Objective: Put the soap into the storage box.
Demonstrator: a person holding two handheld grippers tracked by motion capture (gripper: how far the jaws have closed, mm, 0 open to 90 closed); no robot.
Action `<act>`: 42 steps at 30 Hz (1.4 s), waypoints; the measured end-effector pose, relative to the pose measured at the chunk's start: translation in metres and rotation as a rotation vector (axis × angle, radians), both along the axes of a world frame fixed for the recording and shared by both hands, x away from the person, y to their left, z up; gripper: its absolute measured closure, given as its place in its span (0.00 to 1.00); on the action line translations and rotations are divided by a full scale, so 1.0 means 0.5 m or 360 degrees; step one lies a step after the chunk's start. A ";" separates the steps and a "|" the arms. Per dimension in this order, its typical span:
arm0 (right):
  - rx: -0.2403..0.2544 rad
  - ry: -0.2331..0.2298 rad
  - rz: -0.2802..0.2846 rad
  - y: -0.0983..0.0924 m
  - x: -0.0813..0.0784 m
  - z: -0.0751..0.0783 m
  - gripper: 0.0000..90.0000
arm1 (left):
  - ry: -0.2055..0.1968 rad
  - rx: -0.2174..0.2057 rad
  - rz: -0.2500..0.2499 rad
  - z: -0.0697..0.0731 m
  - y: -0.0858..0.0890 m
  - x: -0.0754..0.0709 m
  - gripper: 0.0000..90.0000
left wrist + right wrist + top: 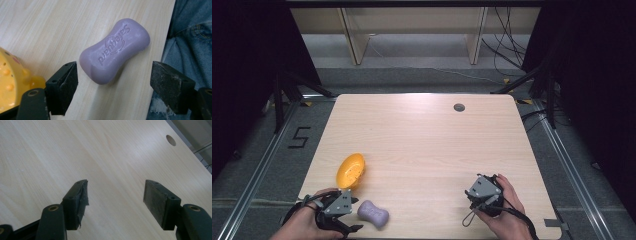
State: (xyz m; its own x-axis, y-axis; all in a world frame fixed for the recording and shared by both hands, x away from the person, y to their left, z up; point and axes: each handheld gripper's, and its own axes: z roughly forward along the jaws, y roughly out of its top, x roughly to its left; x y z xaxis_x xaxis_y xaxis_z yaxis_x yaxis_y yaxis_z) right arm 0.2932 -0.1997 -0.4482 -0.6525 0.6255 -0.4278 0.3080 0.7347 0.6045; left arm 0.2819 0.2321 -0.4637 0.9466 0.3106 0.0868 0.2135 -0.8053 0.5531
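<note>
A purple bar of soap lies flat on the wooden table near its front edge. In the left gripper view the soap shows embossed lettering and sits just ahead of my left gripper, whose jaws stand wide apart on either side without touching it. From above, the left gripper is just left of the soap. A yellow soap dish sits behind it, and its bumpy edge shows at the left. My right gripper rests at the front right, and its jaws are open over bare wood.
A round cable hole is set into the table near the far right edge, also seen as the hole in the right gripper view. Denim-clad legs are past the table's front edge. Shelving and cables stand beyond the table.
</note>
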 end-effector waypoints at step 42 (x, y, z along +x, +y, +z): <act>-0.0043 0.0015 0.0068 0.002 0.005 -0.004 0.41 | 0.0276 0.0685 -0.0796 -0.017 -0.174 0.103 0.33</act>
